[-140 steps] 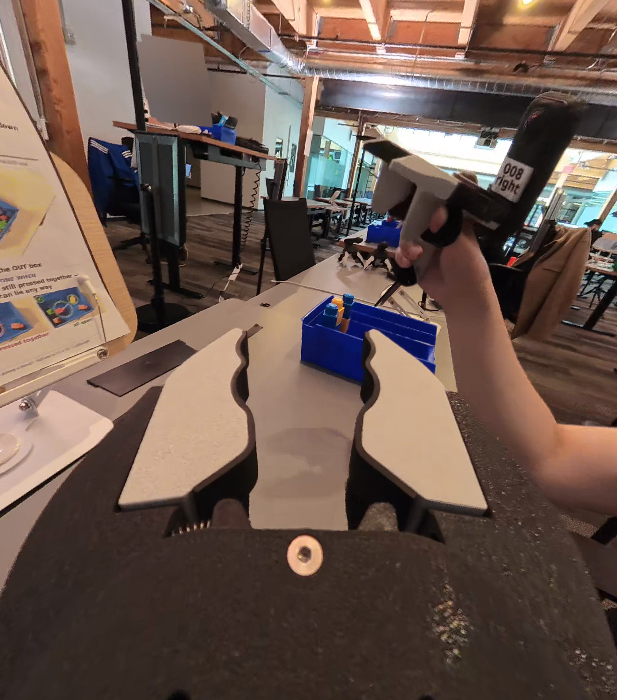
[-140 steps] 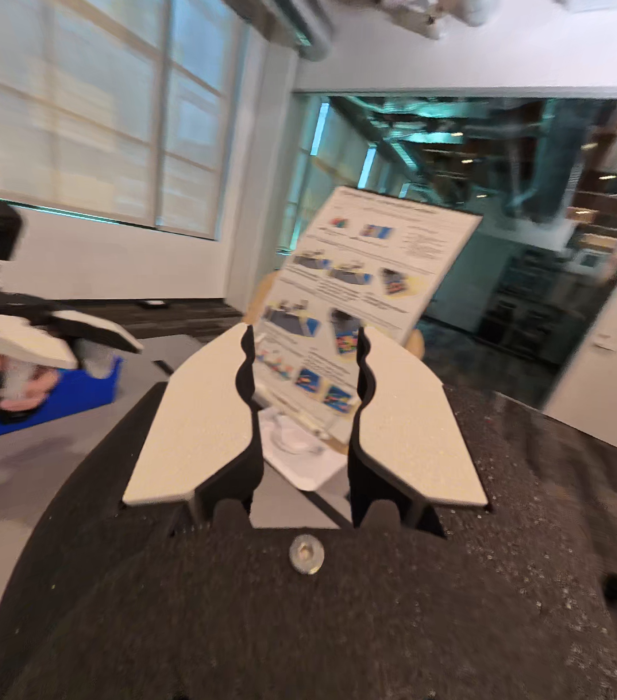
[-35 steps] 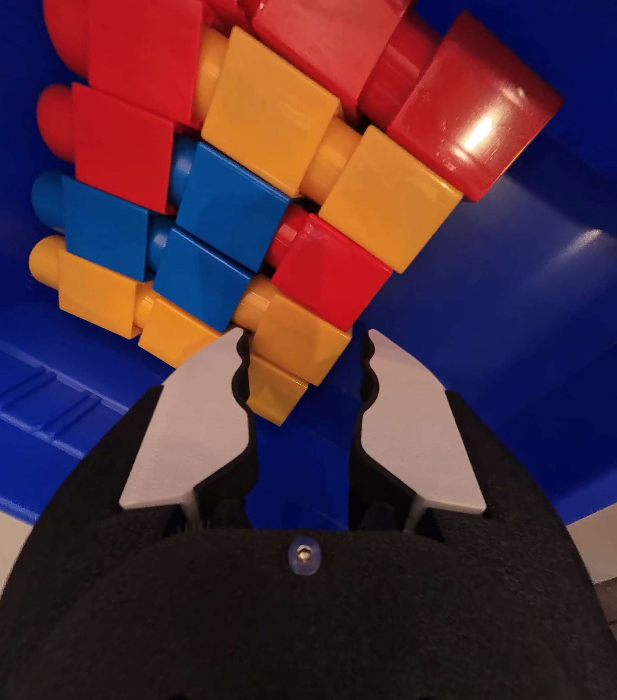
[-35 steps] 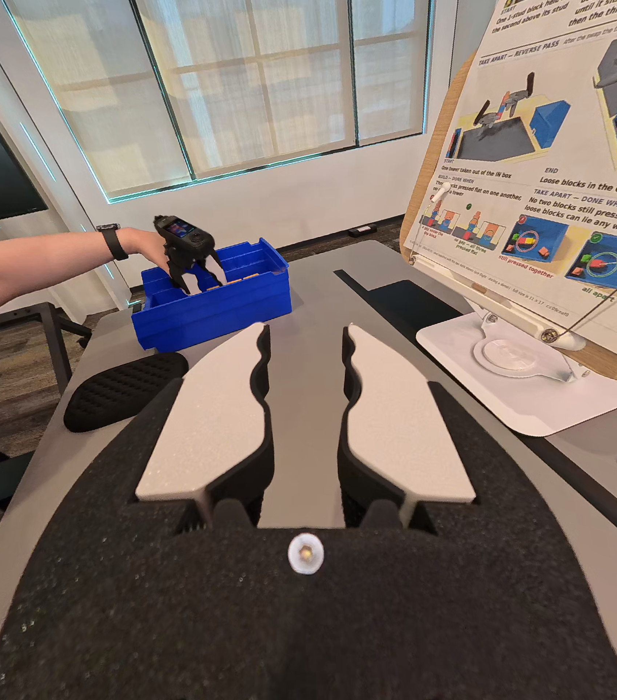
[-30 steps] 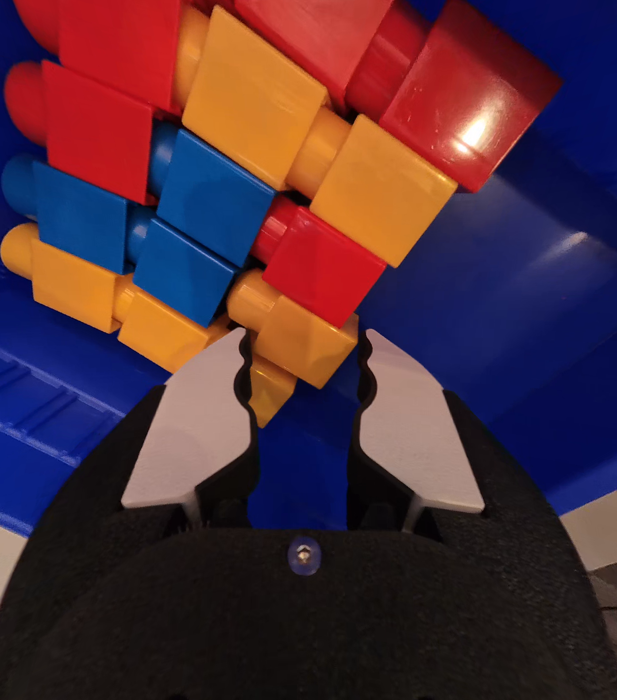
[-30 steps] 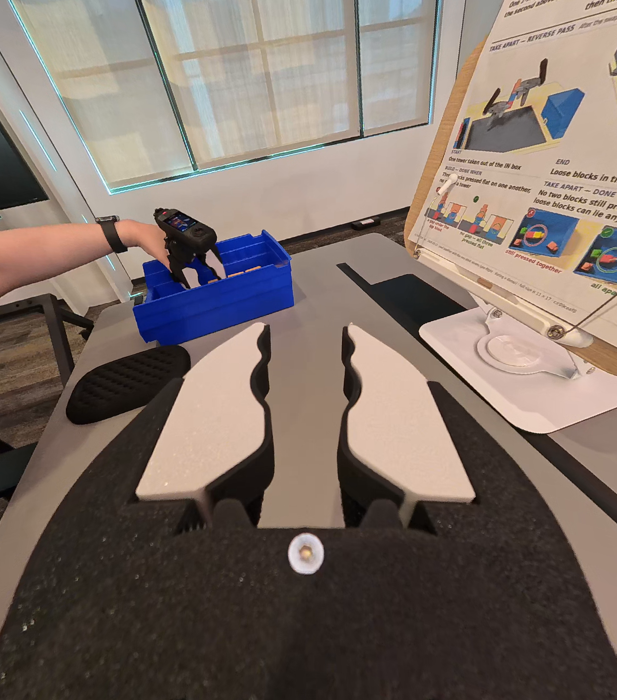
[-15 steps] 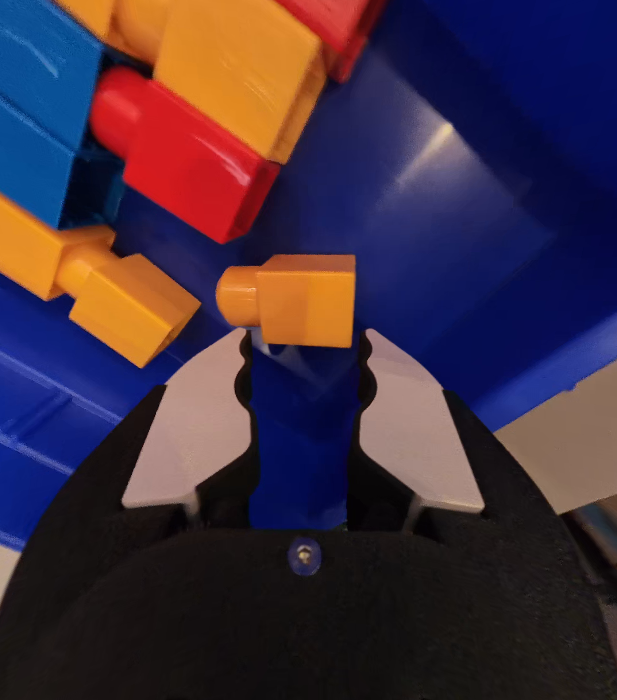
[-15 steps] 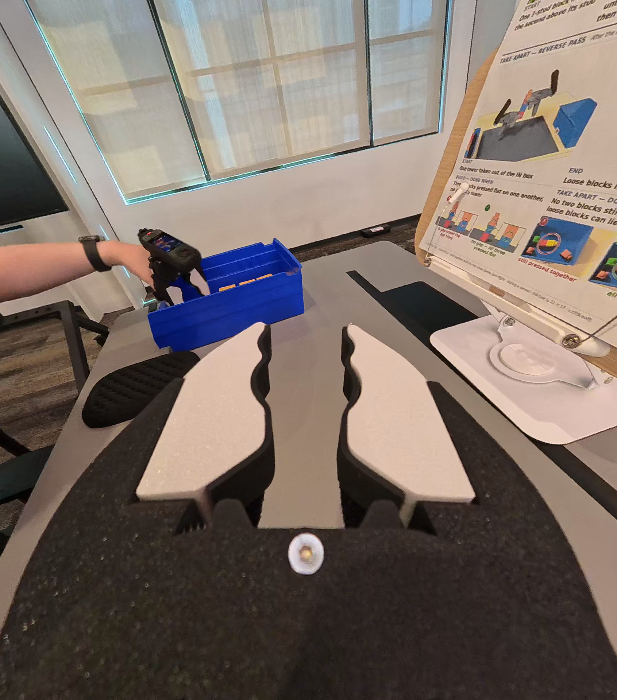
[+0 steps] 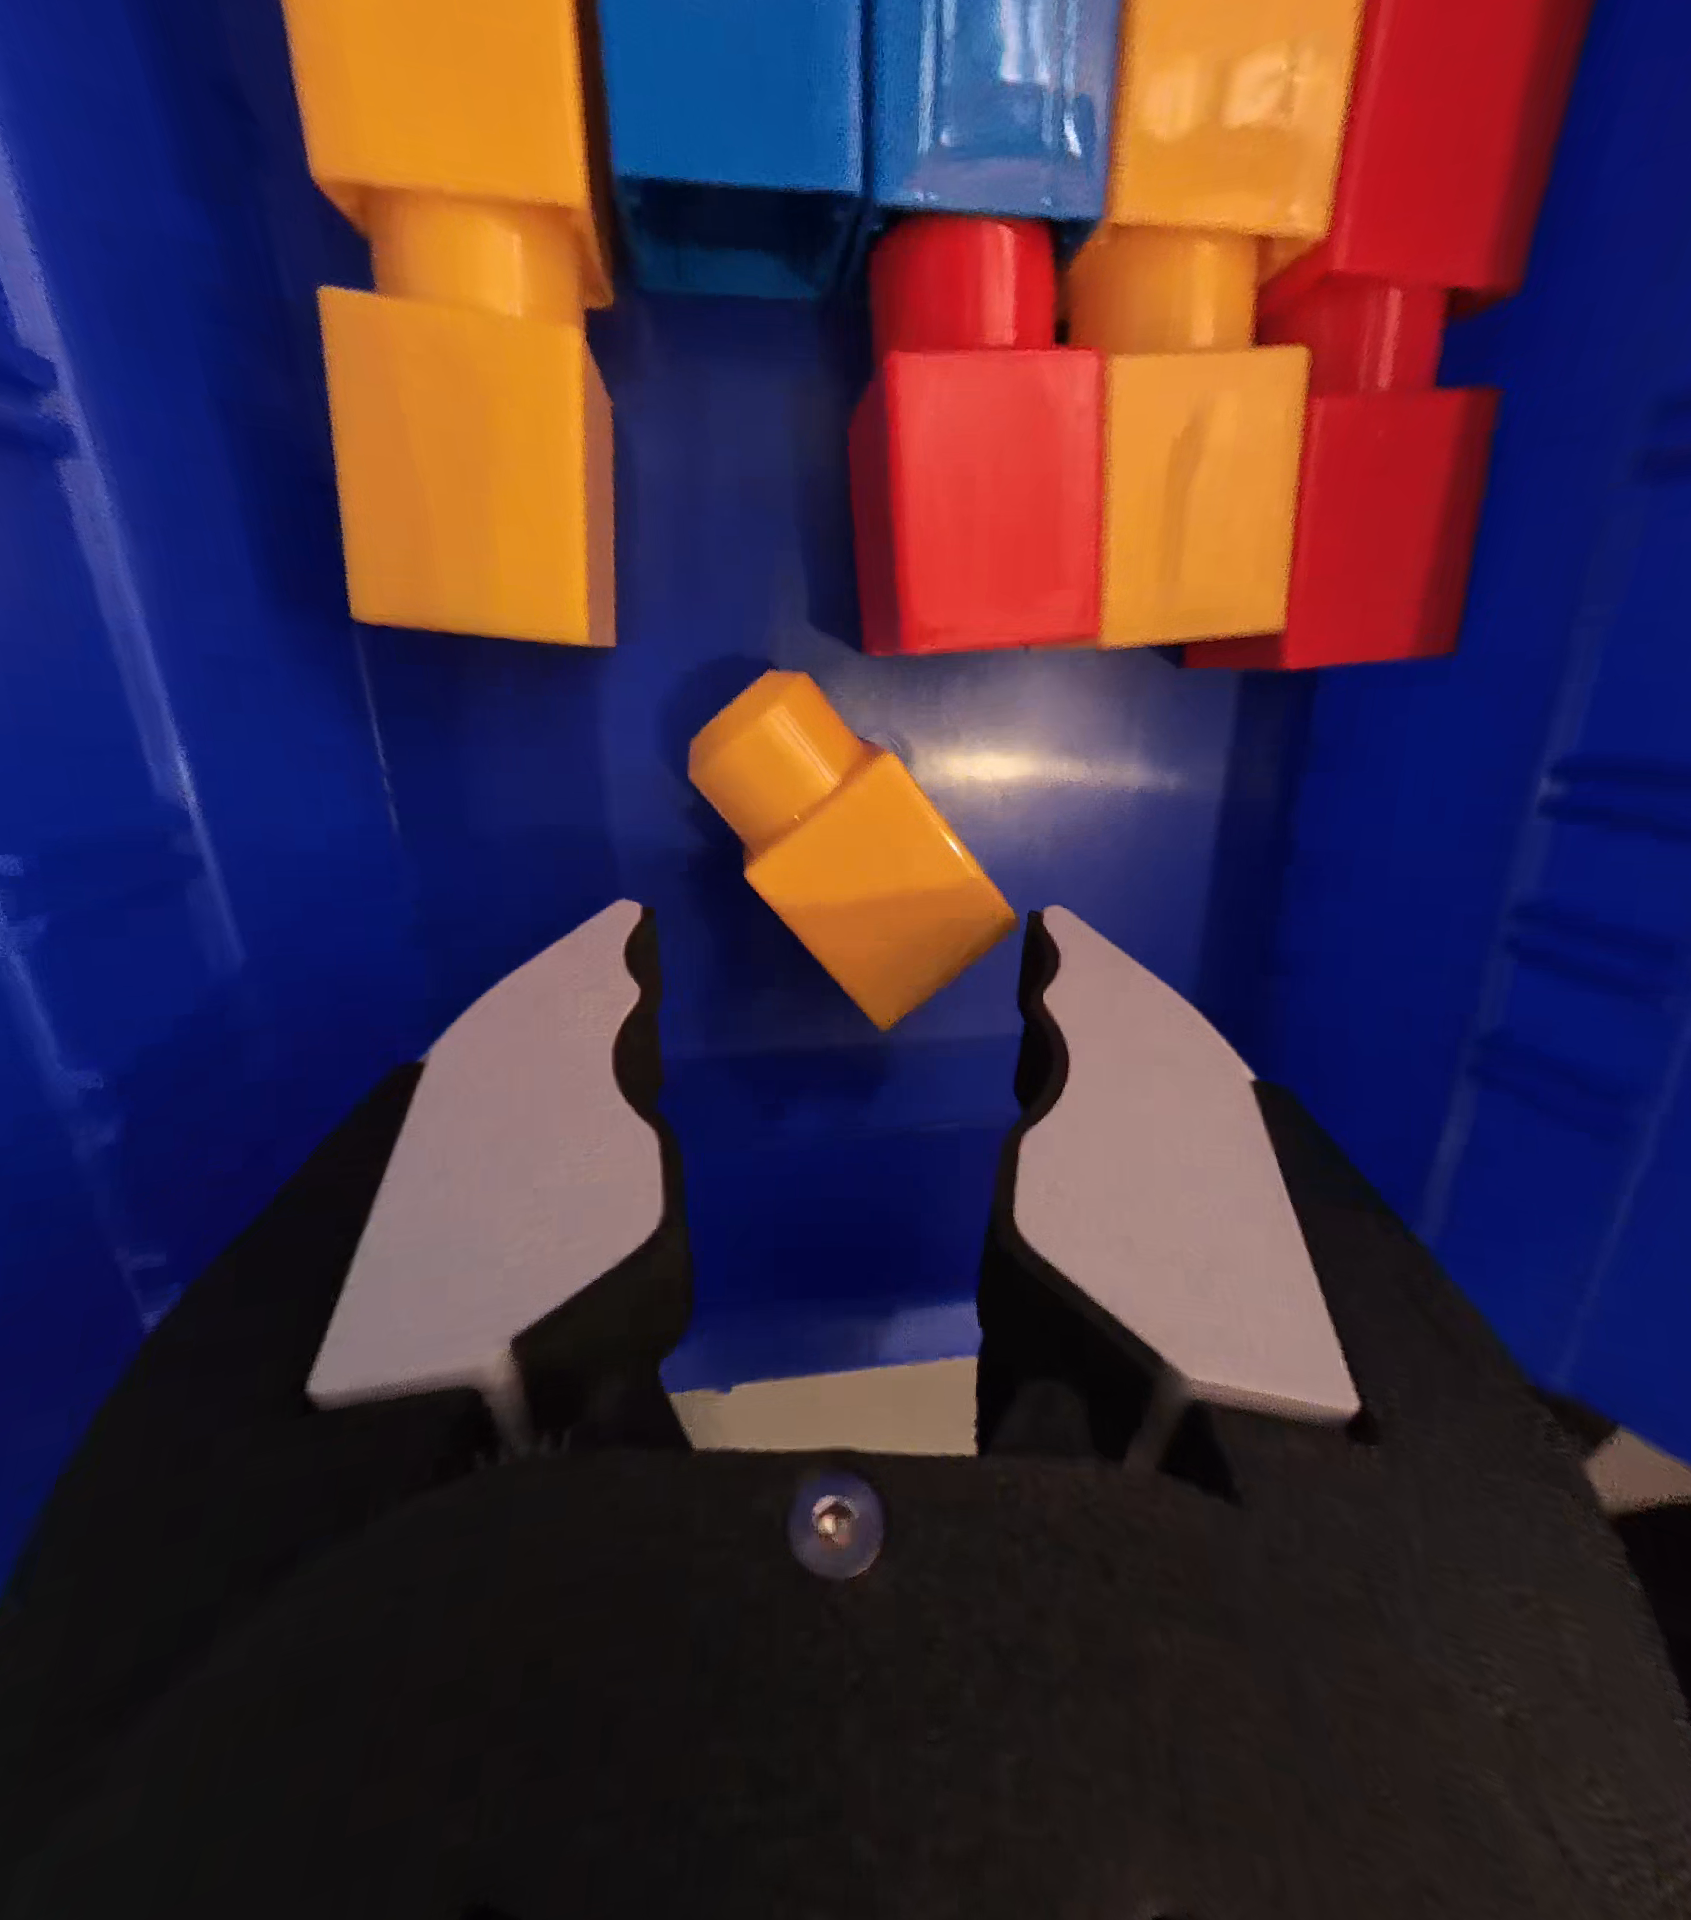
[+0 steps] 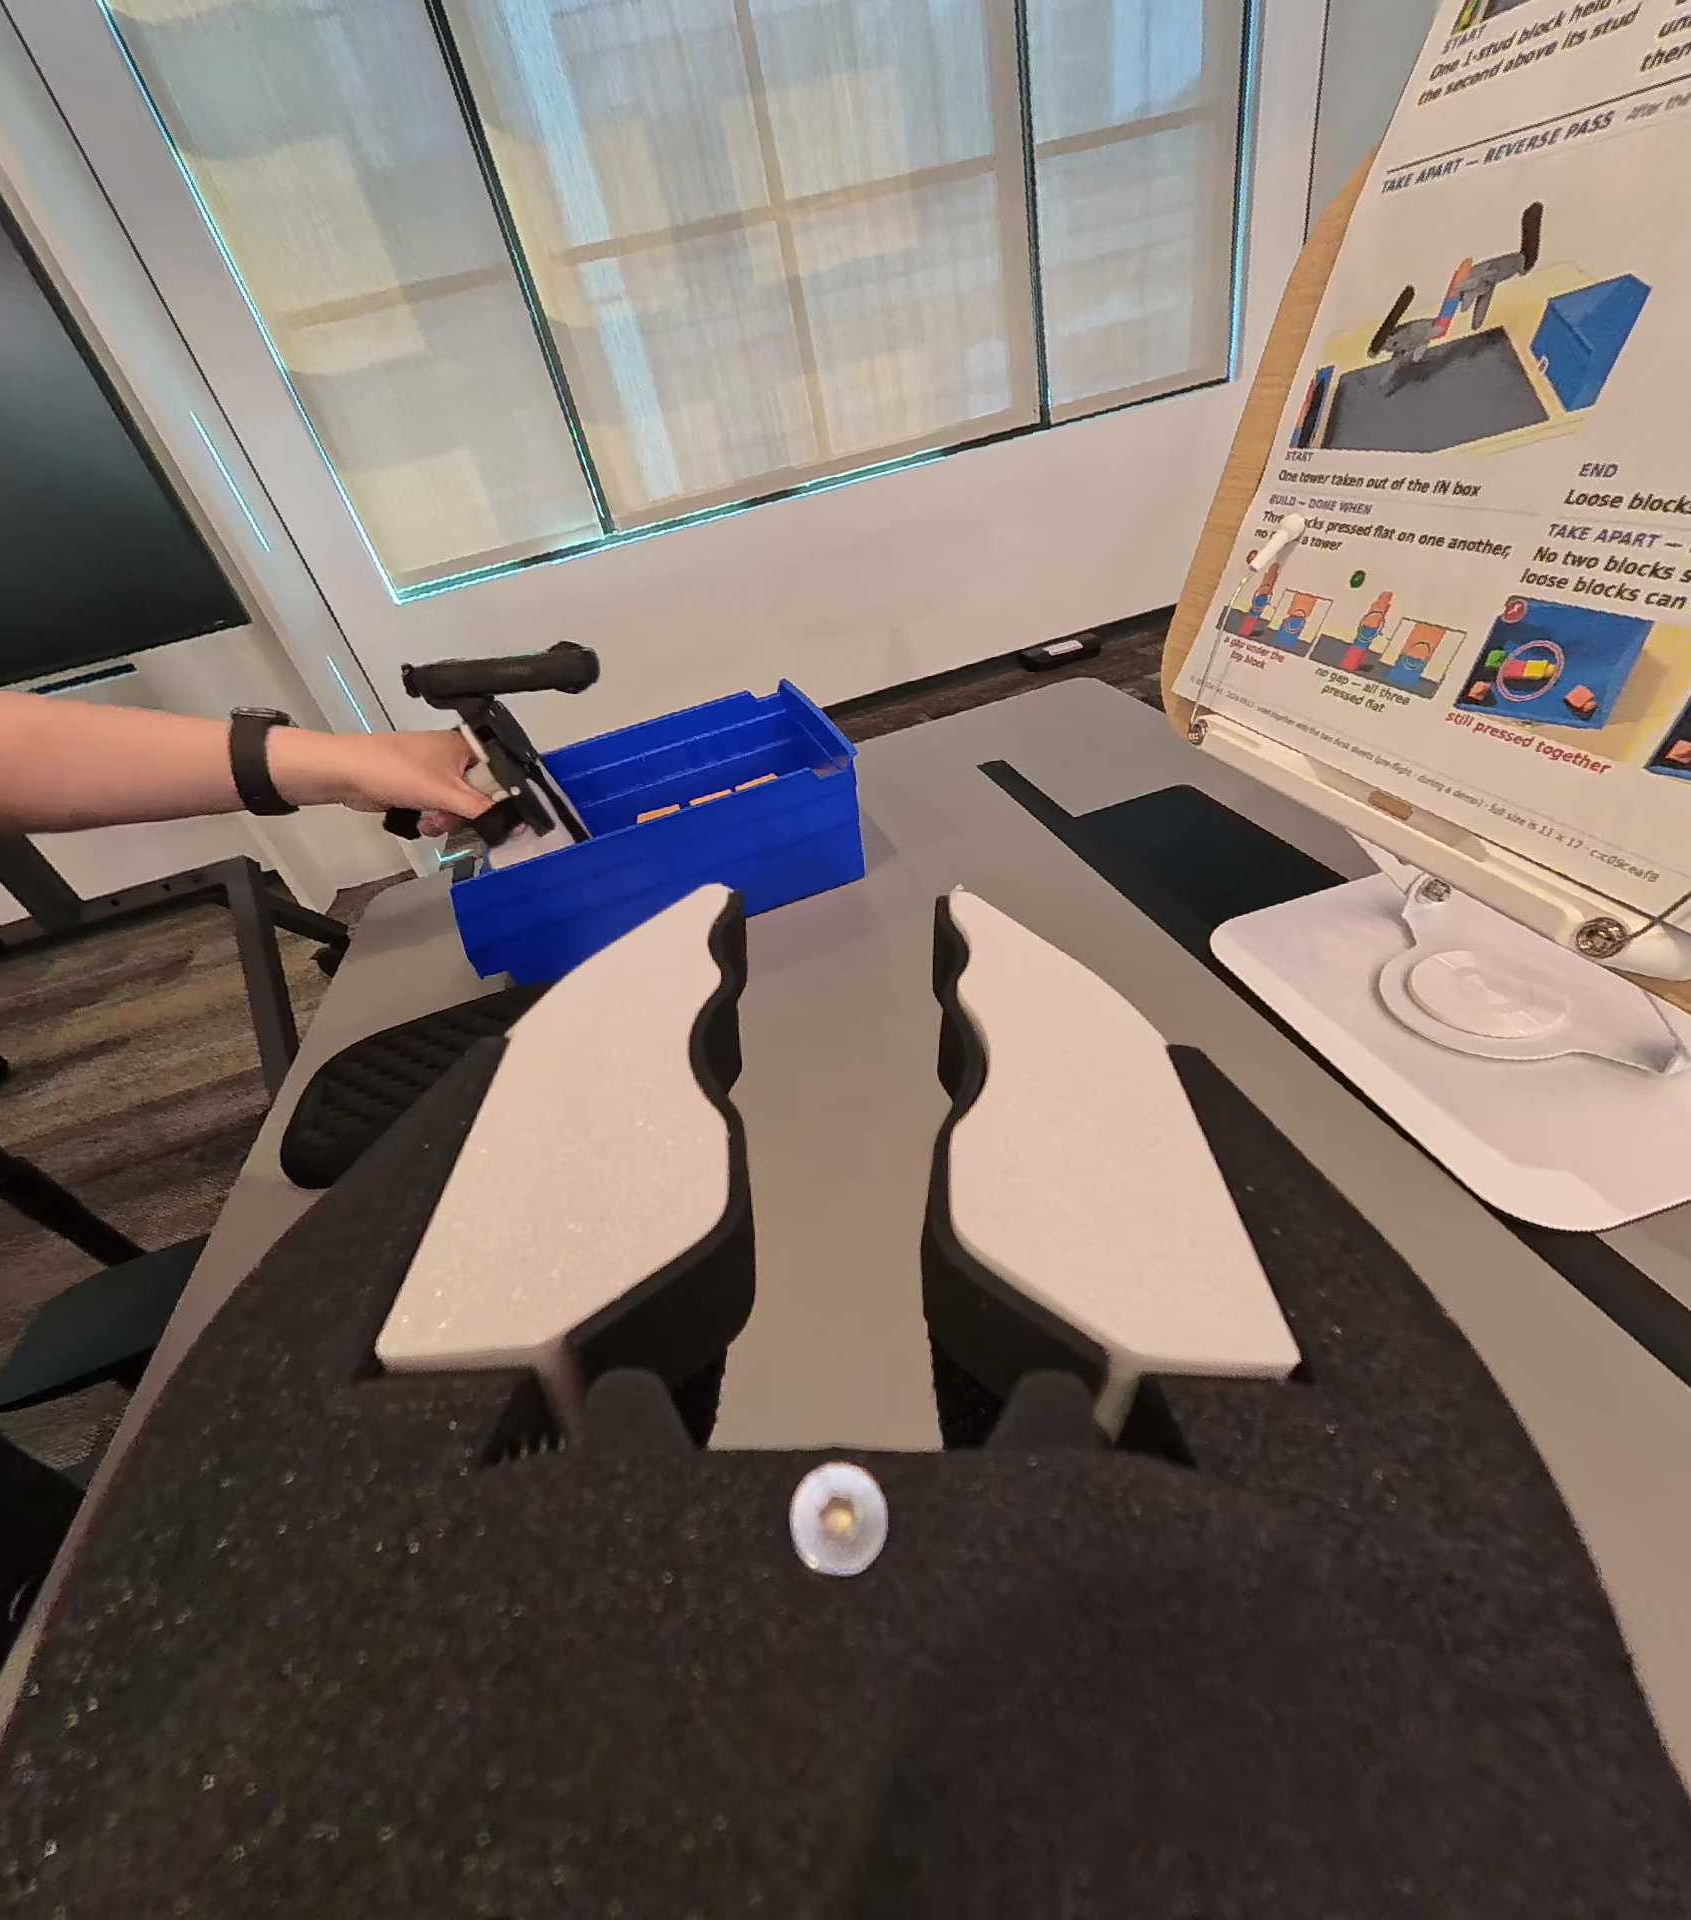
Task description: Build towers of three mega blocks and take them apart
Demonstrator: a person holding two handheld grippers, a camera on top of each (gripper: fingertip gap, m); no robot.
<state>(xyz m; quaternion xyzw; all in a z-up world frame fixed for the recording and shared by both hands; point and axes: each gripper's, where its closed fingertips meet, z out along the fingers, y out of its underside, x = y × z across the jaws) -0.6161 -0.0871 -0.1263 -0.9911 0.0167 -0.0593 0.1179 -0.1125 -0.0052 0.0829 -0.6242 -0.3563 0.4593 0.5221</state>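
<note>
In the left wrist view I look into the blue bin (image 9: 93, 727). My left gripper (image 9: 836, 920) is open. A single loose yellow block (image 9: 851, 842) lies tilted just beyond the fingertips, its corner near the right fingertip (image 9: 1049, 935), not clamped. Behind it lie stacked towers: a yellow one (image 9: 467, 468), a red block (image 9: 976, 499), a yellow one (image 9: 1205, 488), a red one (image 9: 1381, 520), and blue blocks (image 9: 737, 104) above. My right gripper (image 10: 836, 914) is open and empty over the grey table (image 10: 841, 1195). The right wrist view shows the left gripper (image 10: 508, 769) at the bin (image 10: 675, 862).
An instruction board (image 10: 1547, 416) on a white stand base (image 10: 1495, 1091) stands at the table's right. A black textured pad (image 10: 384, 1091) lies in front of the bin. A black mat strip (image 10: 1184, 852) lies near the board. The table edge drops off at the left.
My left gripper pulled one yellow block off a tower, turned, and opened wider; the block now lies loose and tilted. The right gripper has hardly moved.
</note>
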